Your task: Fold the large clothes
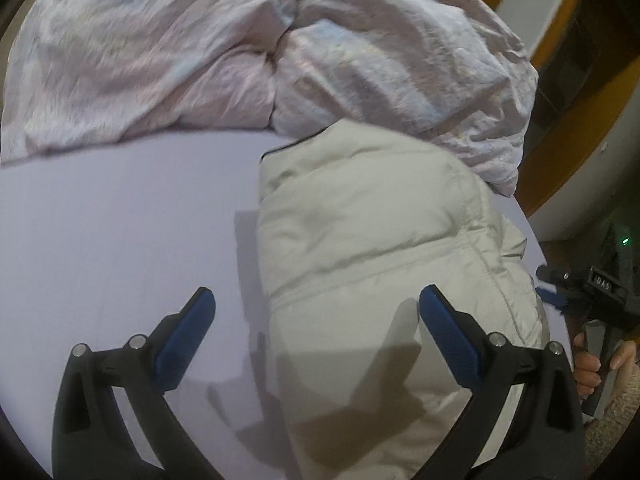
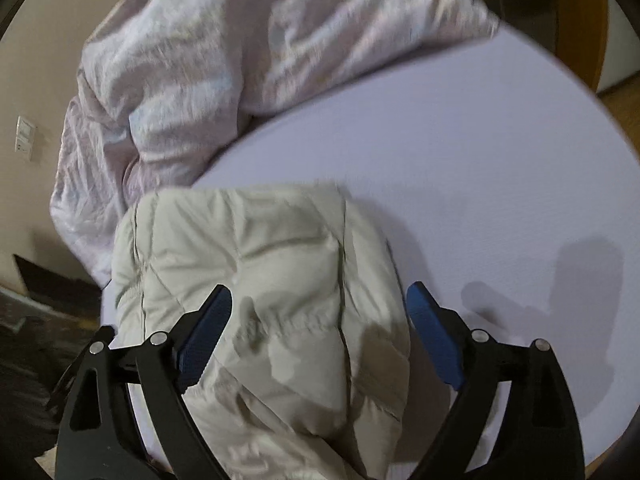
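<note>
A cream quilted puffer jacket (image 1: 360, 220) (image 2: 260, 260) lies bunched in a thick bundle on a lavender bed sheet (image 1: 120, 220) (image 2: 480, 160), close to the bed's edge. My left gripper (image 1: 316, 292) hovers open above it: its right blue pad is over the jacket, its left pad over bare sheet. My right gripper (image 2: 320, 288) is open too, with its fingers spread to either side of the bundle and the pads clear of the fabric. At the right edge of the left wrist view, a person's hand (image 1: 586, 368) grips the right gripper's handle.
A crumpled pale pink duvet (image 1: 200, 40) (image 2: 240, 40) is heaped along the far side of the bed and touches the jacket's far end. Wooden furniture (image 1: 560, 140) stands beyond the bed edge. A beige wall with a switch plate (image 2: 25, 136) is on the left.
</note>
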Tool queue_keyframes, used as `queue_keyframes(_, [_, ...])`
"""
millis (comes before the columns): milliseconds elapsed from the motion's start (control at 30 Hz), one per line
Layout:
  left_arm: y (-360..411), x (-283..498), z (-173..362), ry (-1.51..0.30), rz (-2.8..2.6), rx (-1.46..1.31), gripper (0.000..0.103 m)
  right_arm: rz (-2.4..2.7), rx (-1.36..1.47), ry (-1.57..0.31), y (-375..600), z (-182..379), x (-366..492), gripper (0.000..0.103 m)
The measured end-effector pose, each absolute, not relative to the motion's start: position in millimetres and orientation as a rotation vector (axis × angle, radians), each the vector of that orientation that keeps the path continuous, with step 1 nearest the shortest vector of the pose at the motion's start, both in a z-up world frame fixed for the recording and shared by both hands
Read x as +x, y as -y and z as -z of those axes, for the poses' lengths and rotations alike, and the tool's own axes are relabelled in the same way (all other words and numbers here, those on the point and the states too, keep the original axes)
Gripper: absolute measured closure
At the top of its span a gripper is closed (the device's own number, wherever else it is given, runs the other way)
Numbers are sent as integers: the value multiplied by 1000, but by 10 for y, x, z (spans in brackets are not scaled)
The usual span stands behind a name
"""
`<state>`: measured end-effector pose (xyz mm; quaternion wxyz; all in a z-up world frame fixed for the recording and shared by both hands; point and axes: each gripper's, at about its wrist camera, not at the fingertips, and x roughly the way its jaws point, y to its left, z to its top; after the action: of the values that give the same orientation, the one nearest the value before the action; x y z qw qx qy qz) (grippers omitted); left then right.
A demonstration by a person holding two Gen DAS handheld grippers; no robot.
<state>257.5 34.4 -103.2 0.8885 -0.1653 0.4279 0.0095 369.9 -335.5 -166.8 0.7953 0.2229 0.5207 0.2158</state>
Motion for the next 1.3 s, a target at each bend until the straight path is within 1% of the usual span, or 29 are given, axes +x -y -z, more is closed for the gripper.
queue_keyframes(67, [-383, 2562, 1072, -904, -12, -356, 2, -490, 508, -1169, 3354, 1755, 3731, 11])
queue_keyframes(133, [-394, 2555, 1103, -917, 3, -363, 2, -493, 541, -1194, 3373, 1816, 3718, 3])
queue_keyframes(200, [-399, 2555, 1121, -924, 14, -368, 2, -510, 586, -1232, 3380, 1896, 3753, 1])
queue_keyframes(367, [-437, 2564, 1172, -942, 40, -388, 2, -550, 664, -1335, 3306, 2098, 3809, 1])
queue_keyframes(467, [-459, 2569, 1185, -947, 57, -392, 2, -628, 719, -1361, 3186, 2162, 3807, 1])
queue_keyframes(533, [-474, 2576, 1187, -952, 64, -389, 2, -648, 706, -1377, 3069, 2192, 3802, 1])
queue_keyframes(733, [-533, 2592, 1201, -958, 91, -393, 2, -663, 694, -1322, 2960, 2176, 3779, 2])
queue_keyframes(833, [-528, 2594, 1205, -957, 106, -387, 2, -657, 708, -1307, 3006, 2189, 3745, 9])
queue_keyframes(933, [-539, 2629, 1225, -963, 121, -407, 2, -643, 713, -1291, 3028, 2187, 3709, 11])
queue_keyframes(1300, [-570, 2684, 1319, -966, 154, -461, 2, -607, 718, -1302, 3054, 2196, 3732, 10])
